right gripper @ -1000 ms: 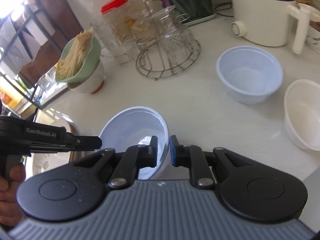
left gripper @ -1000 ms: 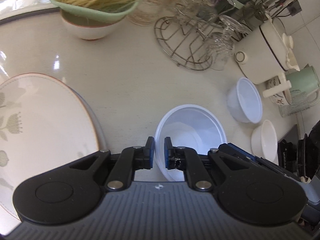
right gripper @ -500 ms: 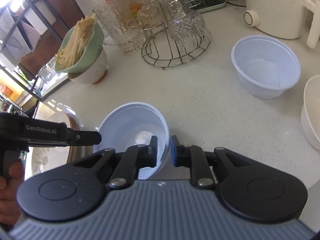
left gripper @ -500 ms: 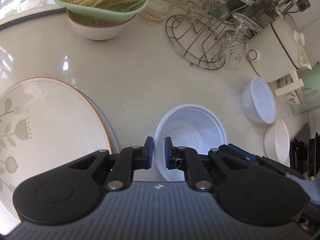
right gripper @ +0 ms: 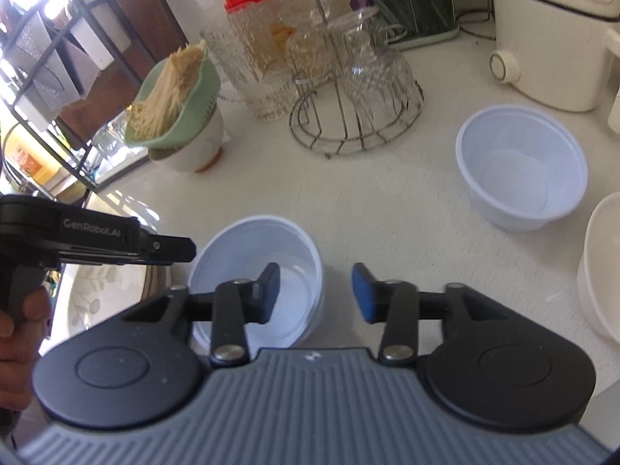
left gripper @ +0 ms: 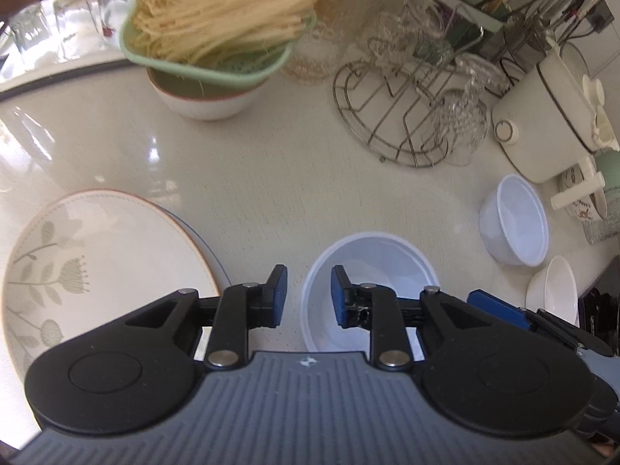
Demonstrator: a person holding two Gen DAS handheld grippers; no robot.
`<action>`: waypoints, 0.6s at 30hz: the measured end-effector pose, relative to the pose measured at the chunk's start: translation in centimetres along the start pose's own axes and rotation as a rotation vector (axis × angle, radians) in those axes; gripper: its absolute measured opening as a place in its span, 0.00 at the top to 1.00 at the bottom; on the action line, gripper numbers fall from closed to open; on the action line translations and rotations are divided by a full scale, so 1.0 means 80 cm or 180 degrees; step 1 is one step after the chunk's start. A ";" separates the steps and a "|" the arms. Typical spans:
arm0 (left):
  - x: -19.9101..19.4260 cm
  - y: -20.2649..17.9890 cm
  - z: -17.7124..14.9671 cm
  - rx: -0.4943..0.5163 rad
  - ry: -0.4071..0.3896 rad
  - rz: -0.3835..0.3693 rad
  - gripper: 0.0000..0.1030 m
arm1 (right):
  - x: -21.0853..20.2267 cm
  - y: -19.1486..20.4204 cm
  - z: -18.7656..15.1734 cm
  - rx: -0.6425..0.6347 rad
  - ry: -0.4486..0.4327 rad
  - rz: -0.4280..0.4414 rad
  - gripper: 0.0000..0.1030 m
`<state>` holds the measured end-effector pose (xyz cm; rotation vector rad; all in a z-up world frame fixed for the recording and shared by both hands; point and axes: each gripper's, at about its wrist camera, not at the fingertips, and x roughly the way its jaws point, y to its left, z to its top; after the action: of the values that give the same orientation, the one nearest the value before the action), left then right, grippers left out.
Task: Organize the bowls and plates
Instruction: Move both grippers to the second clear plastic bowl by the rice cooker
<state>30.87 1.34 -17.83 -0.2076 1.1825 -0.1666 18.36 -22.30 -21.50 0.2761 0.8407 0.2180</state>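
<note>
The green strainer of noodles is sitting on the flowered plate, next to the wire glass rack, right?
Not quite. The green strainer of noodles sits on a white bowl, not the flowered plate, as the left wrist view shows. It is beside the wire glass rack.

My left wrist camera looks steeply down along its fingers, close above the pale speckled countertop (left gripper: 271, 178). My right wrist camera sits just as near but tilts less sharply, seeing farther across the counter. Both views share the translucent white plastic bowl (left gripper: 372, 271) (right gripper: 259, 255) nearest the fingers, the round wire glass rack (left gripper: 391, 116) (right gripper: 352, 124), and the green colander of pale noodles (left gripper: 217, 31) (right gripper: 174, 100).
</note>
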 end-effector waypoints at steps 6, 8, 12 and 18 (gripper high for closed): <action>-0.037 -0.011 0.008 0.0184 -0.0186 -0.0011 0.72 | -0.029 0.004 0.017 0.0006 -0.0249 -0.0062 0.56; -0.052 -0.015 0.012 0.0258 -0.0263 -0.0046 0.72 | -0.041 0.008 0.022 -0.0012 -0.0338 -0.0098 0.56; -0.081 -0.024 0.019 0.0380 -0.0405 -0.0113 0.72 | -0.065 0.016 0.030 0.0041 -0.0482 -0.0166 0.56; -0.120 -0.034 0.024 0.0515 -0.0609 -0.0268 0.72 | -0.096 0.031 0.036 0.0070 -0.0685 -0.0250 0.56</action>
<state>29.05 1.09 -7.86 -0.1280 0.9654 -0.3086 15.34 -22.68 -13.46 0.2811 0.6398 0.1035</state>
